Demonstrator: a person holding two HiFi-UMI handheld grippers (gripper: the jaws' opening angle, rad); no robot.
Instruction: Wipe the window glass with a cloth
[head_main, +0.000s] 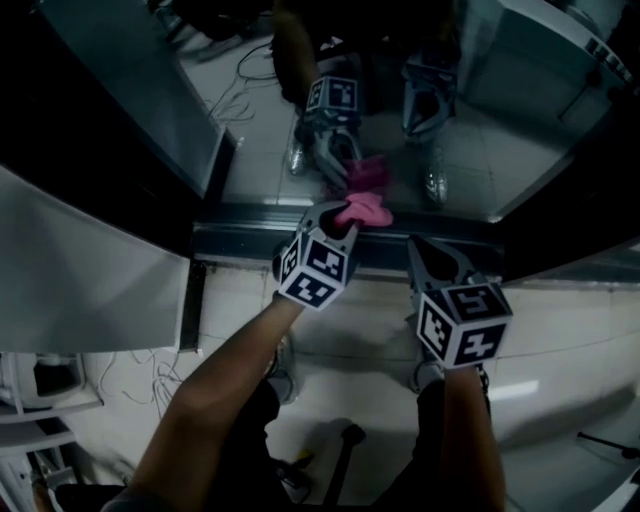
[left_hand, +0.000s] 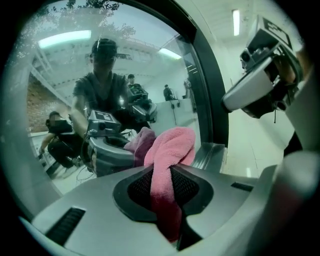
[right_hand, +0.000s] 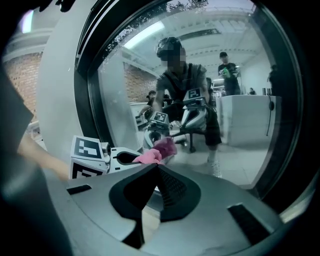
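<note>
Cloth (head_main: 365, 211), pink and bunched, pinched in the closed jaws of the left gripper (head_main: 343, 222) and pressed to the window glass (head_main: 470, 150) low down, just above the dark bottom frame (head_main: 250, 240), touching its own dimmer reflection. From the left gripper view, one fold of towelling trapped between the two black pads, a tail hanging down behind them, the thicker roll bulging past the tips onto the pane. Black upright (left_hand: 212, 100) at the pane's right edge in that same view.

Right gripper (head_main: 418, 248) just beside the left, on its right, tips near the frame and the glass but apart from the cloth. Jaws drawn together at the tips with nothing between them, as seen from its own camera. Marker cubes of both grippers turned up toward the head camera, bare forearms (head_main: 210, 400) reaching down to them.

Mirrored in the pane: both grippers, the cloth, a standing person in dark clothes holding them, other people and white partitions in a brightly lit room behind.

Pale tiled floor (head_main: 570, 330) below the frame, loose cables (head_main: 150, 375) trailing across it at left beside a grey panel (head_main: 90, 280).
</note>
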